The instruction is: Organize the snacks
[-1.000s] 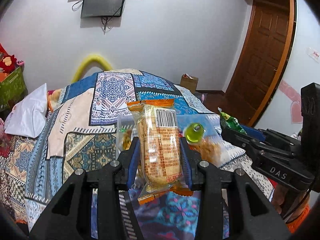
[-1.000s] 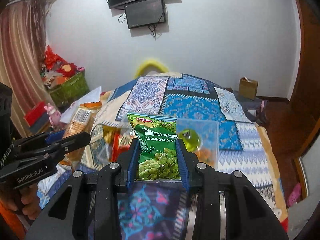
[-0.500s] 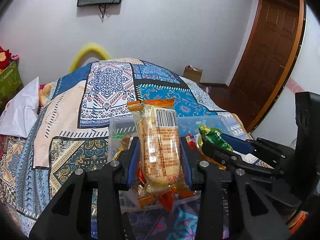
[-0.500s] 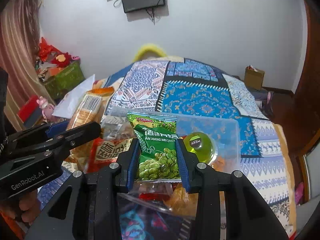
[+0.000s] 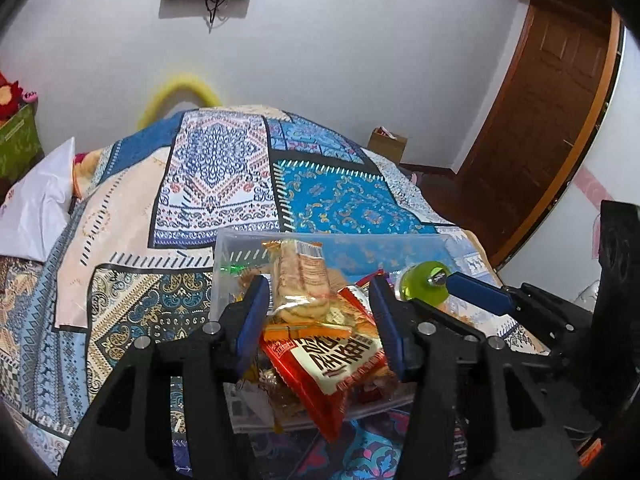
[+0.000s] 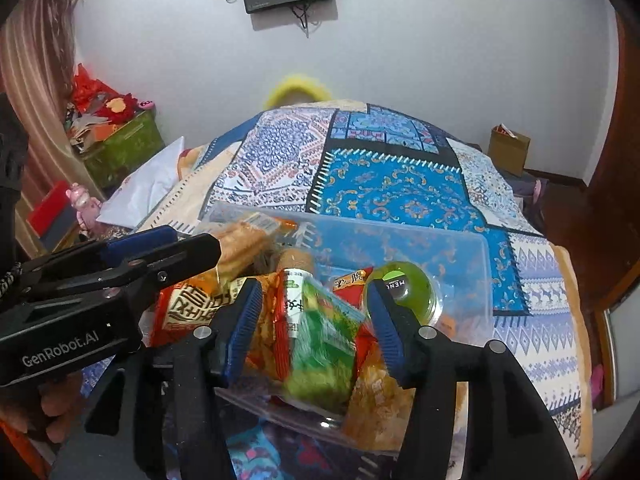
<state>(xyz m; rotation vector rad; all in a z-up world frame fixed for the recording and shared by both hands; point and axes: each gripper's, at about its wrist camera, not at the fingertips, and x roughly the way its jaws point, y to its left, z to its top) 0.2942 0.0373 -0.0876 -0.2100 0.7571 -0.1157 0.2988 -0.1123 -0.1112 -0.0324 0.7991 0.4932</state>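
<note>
A clear plastic box [image 5: 332, 237] [image 6: 400, 233] full of snack packs sits on the bed under both grippers. My left gripper [image 5: 318, 316] is opening. The orange-ended cracker pack [image 5: 304, 280] [image 6: 240, 244] has slipped from its pads and lies tilted in the box. My right gripper [image 6: 312, 328] is also opening. The green pea packet [image 6: 320, 344], blurred, drops loose between its pads onto the pile. A red packet [image 5: 340, 360] [image 6: 188, 304] and a green jelly cup [image 5: 424, 284] [image 6: 404, 292] lie in the box. The other gripper's fingers [image 5: 480, 294] [image 6: 160, 238] reach in from the side of each view.
The box rests on a patterned bedspread [image 5: 340, 200] [image 6: 400, 192]. A white pillow [image 5: 36, 216] lies at the left, a wooden door [image 5: 552, 120] stands at the right. A cardboard box [image 6: 508, 152] and a green crate [image 6: 120, 152] stand by the walls. A hand [image 6: 56, 408] holds the left gripper.
Both grippers came down over the clear box. Their jaws spread, and the cracker pack and the green pea packet left the pads and dropped among the snacks.
</note>
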